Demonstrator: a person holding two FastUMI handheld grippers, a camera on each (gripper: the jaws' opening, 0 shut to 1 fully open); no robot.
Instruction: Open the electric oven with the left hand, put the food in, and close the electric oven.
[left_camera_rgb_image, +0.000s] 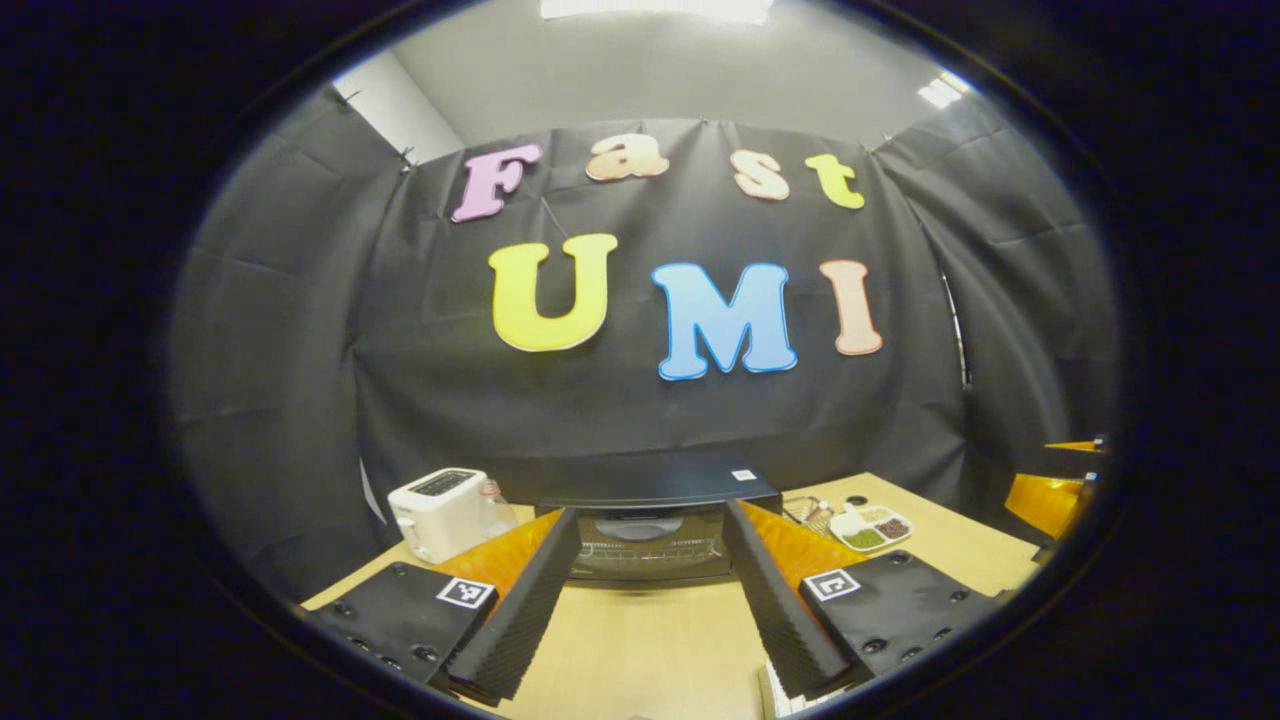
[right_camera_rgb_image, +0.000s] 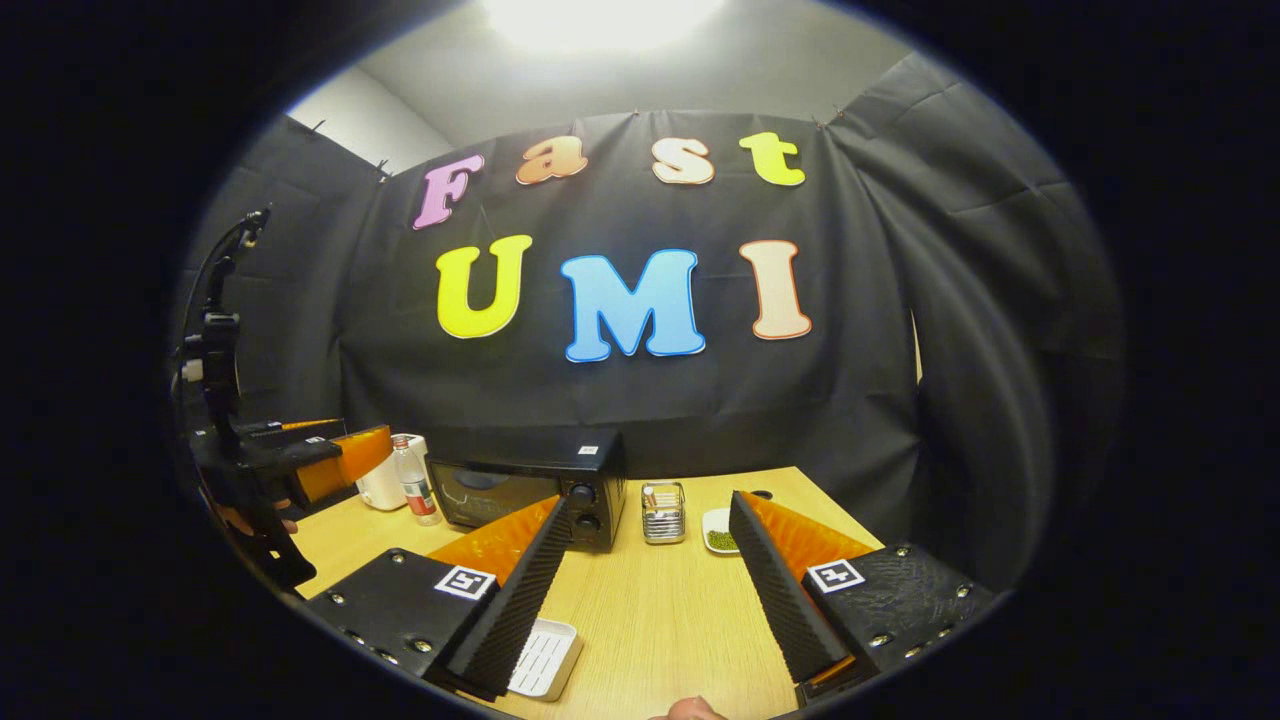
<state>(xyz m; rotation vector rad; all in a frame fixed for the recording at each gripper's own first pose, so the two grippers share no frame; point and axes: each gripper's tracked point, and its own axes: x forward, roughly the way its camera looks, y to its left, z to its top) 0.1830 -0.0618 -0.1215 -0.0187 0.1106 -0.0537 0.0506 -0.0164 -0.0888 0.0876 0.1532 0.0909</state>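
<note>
The black electric oven stands at the back of the wooden table with its glass door closed. My left gripper is open and faces the door from a short distance, nothing between its fingers. From the right gripper view the oven sits left of centre, its knobs on the right side. My right gripper is also open and holds nothing. A white ribbed tray lies on the table under its left finger; I cannot tell what is on it. The left gripper hovers at the far left, before the oven.
A white toaster and a small bottle stand left of the oven. Right of it are a wire basket and a divided plate of beans. The right gripper shows at the right edge. Bare table lies in front.
</note>
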